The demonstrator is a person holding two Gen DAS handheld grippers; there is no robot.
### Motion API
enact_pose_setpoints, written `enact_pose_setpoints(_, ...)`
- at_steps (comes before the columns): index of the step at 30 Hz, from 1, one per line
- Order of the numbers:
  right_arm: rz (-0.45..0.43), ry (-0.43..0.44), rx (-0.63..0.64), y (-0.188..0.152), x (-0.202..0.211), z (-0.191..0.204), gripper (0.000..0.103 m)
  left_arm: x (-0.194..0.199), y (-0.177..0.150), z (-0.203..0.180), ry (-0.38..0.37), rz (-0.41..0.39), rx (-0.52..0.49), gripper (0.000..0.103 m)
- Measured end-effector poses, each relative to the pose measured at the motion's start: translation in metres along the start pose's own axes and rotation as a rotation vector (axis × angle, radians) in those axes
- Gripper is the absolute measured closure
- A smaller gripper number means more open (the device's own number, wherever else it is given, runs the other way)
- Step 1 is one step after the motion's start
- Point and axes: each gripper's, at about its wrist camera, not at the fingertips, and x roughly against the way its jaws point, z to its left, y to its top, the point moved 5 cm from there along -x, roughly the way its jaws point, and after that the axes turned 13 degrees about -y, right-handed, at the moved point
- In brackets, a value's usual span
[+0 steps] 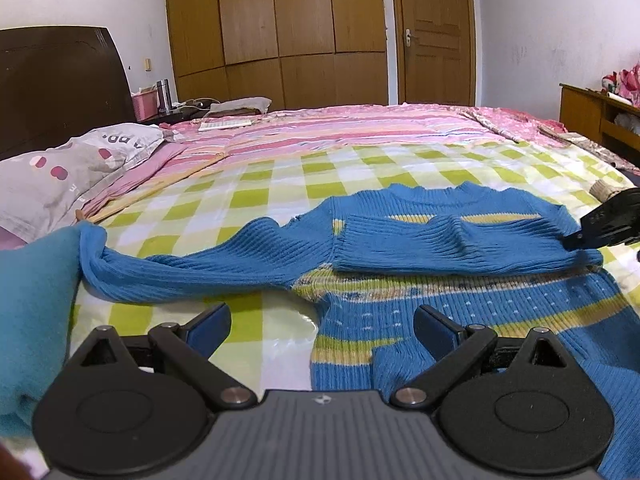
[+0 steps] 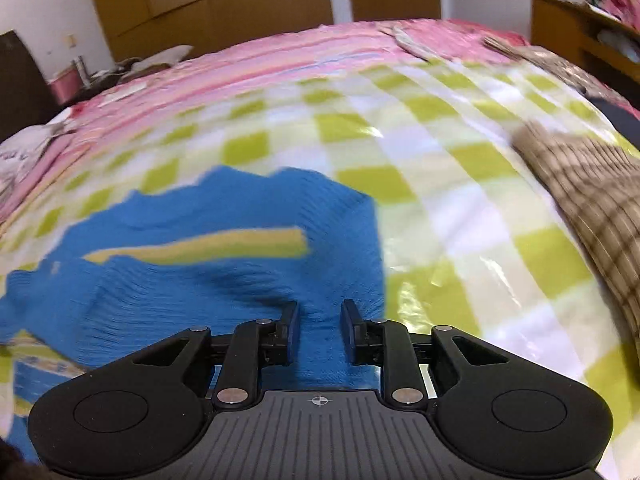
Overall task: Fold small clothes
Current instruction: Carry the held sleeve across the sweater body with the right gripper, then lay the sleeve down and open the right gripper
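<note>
A blue ribbed sweater with yellow stripes lies flat on the green-checked cover. One sleeve is folded across its chest. The other sleeve stretches out to the left. My left gripper hovers open and wide over the sweater's lower edge, holding nothing. In the left wrist view my right gripper comes in from the right at the fold of the sleeve. In its own view the right gripper sits low over the blue knit. Its jaws stand a little apart, and the pads are not seen pressing on the cloth.
A teal cloth lies at the near left, touching the outstretched sleeve's cuff. A grey pillow and pink striped bedding lie beyond. A brown plaid garment rests at the right. A wooden shelf unit stands beside the bed.
</note>
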Motion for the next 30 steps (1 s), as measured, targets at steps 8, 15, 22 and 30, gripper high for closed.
enact_pose_setpoints(8, -0.037, -0.051, 0.038, 0.010, 0.006, 0.006, 0.078, -0.003, -0.002, 0.001, 0.021, 0.005, -0.012, 0.000)
enact_pose_setpoints(15, -0.131, 0.163, 0.266, 0.005, 0.044, 0.094, 0.076, -0.001, 0.000, 0.012, 0.042, -0.008, 0.006, 0.000)
enact_pose_setpoints(22, -0.151, 0.392, 0.570, -0.022, 0.053, 0.201, 0.051, 0.005, 0.008, 0.026, 0.060, -0.039, 0.034, 0.000)
enact_pose_setpoints(30, -0.126, 0.358, 0.637, -0.033, 0.036, 0.232, 0.086, 0.005, 0.008, 0.035, 0.070, -0.038, 0.051, 0.000)
